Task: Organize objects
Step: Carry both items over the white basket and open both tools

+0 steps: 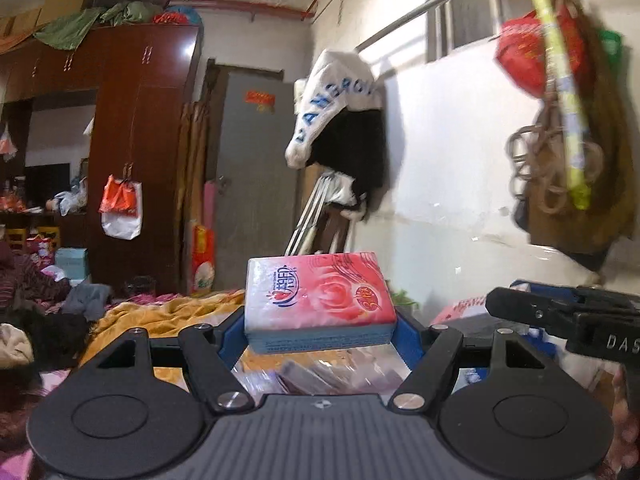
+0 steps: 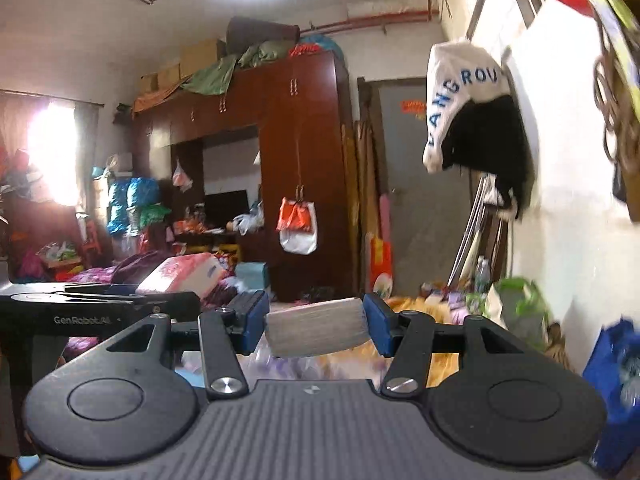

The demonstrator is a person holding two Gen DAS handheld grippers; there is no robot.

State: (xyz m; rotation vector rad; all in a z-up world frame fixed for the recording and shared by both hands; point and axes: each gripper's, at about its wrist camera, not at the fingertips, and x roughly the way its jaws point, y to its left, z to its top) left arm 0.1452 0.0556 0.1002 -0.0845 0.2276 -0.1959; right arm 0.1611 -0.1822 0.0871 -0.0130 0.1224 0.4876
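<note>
Both hands are mid-carry, each with one item lifted clear of the clutter. The left gripper (image 1: 320,330) is clamped on a pink-and-white rectangular tissue pack with a rose print (image 1: 318,300), held flat between its blue pads above the yellow-orange blanket on the bed (image 1: 160,314). The right gripper (image 2: 316,330) squeezes a pale grey-white rectangular block (image 2: 316,332); what it is I cannot tell. The step in hand looks like transport. The next move probably calls for choosing a set-down spot and lowering each item level before releasing.
</note>
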